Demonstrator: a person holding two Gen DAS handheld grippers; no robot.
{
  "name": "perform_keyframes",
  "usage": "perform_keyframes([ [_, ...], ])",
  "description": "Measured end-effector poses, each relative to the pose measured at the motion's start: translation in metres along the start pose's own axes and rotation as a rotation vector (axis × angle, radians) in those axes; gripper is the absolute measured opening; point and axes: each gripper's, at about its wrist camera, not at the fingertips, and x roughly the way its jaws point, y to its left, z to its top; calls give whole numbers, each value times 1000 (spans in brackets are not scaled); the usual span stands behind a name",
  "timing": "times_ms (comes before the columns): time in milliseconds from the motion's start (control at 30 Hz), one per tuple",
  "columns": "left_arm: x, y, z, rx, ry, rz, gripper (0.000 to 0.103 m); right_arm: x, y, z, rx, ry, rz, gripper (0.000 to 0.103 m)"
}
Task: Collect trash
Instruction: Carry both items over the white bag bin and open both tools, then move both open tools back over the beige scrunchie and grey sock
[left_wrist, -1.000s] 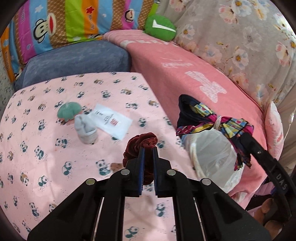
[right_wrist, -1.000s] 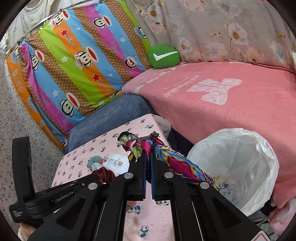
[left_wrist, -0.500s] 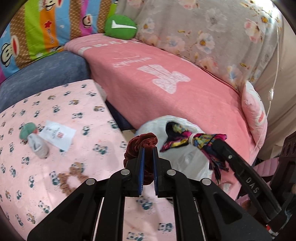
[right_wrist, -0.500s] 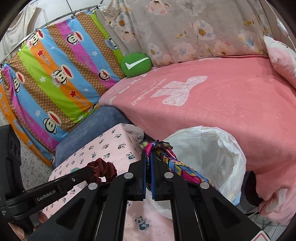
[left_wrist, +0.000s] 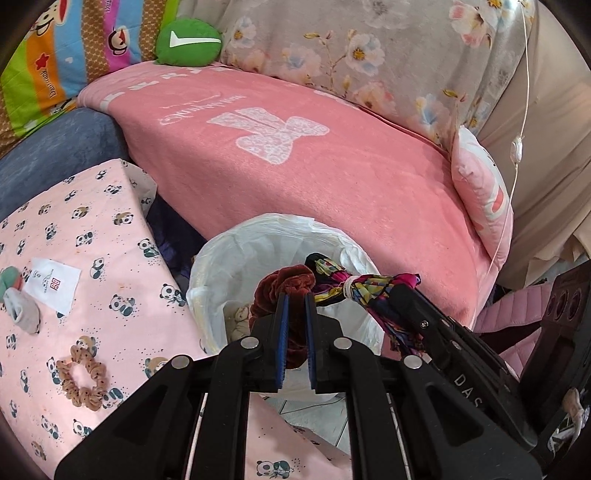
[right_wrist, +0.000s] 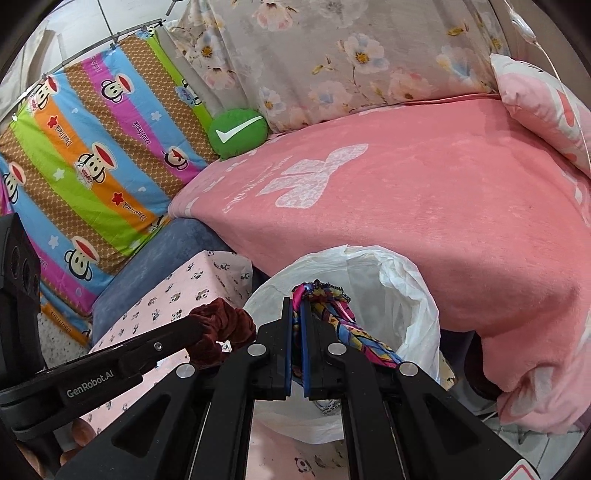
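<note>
My left gripper (left_wrist: 294, 297) is shut on a dark red velvet scrunchie (left_wrist: 284, 286) and holds it over the mouth of the white-bag-lined trash bin (left_wrist: 236, 243). My right gripper (right_wrist: 294, 301) is shut on a multicoloured patterned cloth (right_wrist: 343, 325), also above the trash bin (right_wrist: 402, 291). In the left wrist view the cloth (left_wrist: 365, 290) hangs from the right gripper just right of the scrunchie. In the right wrist view the scrunchie (right_wrist: 221, 326) sits at the left gripper's tip, near the bin's left rim. Some small items lie at the bin's bottom.
On the panda-print table cover (left_wrist: 122, 251) lie a tan scrunchie (left_wrist: 81, 380), a white paper tag (left_wrist: 55, 284), a grey sock (left_wrist: 20, 310) and a green thing (left_wrist: 9, 277). A pink-blanketed sofa (left_wrist: 332, 177) stands behind the bin, with a green cushion (left_wrist: 188, 38).
Both grippers swung right from over the table to above the trash bin, carrying the red scrunchie and the patterned cloth. The bin now sits directly under both.
</note>
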Motion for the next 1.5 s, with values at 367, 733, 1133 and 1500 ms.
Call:
perform_keyframes([
  [367, 4, 11, -3, -41, -9, 58, 41, 7, -2, -2, 15, 28, 4, 13],
  [733, -4, 28, -10, -67, -10, 96, 41, 6, 17, -5, -19, 34, 13, 24],
  [1133, -22, 61, -21, -139, -24, 135, 47, 5, 50, -13, -87, 51, 49, 30],
  [1500, -46, 105, -35, -220, -49, 178, 47, 11, 99, -25, -183, 80, 85, 37],
])
